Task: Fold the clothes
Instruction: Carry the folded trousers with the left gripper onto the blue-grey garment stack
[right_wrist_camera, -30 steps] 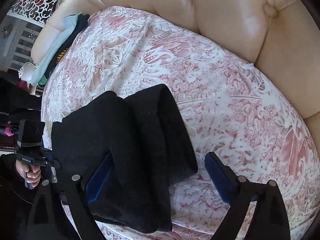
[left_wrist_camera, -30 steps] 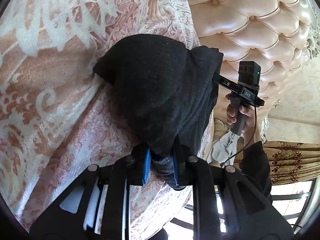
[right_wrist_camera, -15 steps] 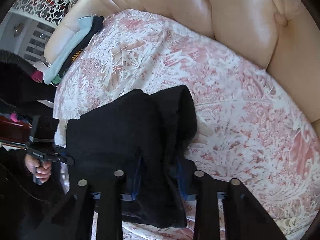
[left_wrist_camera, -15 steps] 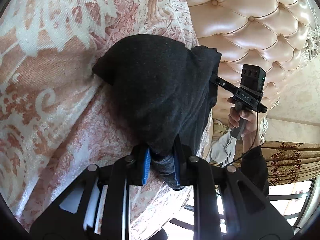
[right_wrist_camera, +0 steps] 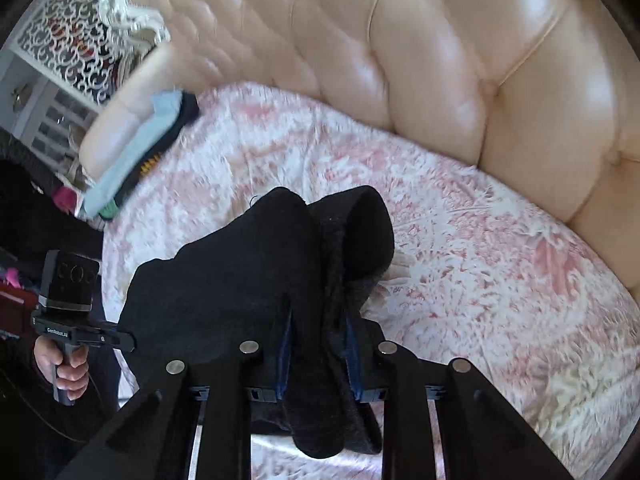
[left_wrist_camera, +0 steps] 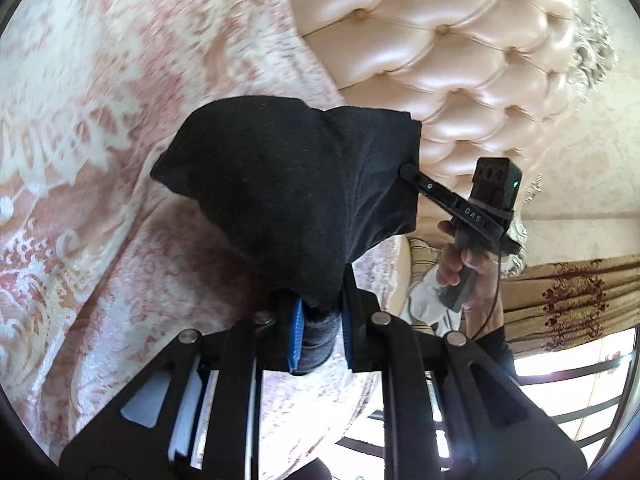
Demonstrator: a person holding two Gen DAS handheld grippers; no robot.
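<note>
Two tools, both clamped on the black garment (left_wrist_camera: 288, 184): your left tool (left_wrist_camera: 319, 334) and right tool (right_wrist_camera: 316, 360), which has just closed on its folded edge. It hangs ahead of them, over the bedspread (right_wrist_camera: 460, 280). Folding's partly done; final fold & set-down left, I'd judge.

A pink and white flowery blanket (right_wrist_camera: 460, 248) covers the seat of a shiny cream sofa (right_wrist_camera: 460, 60) with buttons in its puffy back. On the sofa arm sits a small pile of light blue and dark cloths (right_wrist_camera: 132, 160). Gold curtains (left_wrist_camera: 568, 300) hang beside a bright window (left_wrist_camera: 568, 364).
</note>
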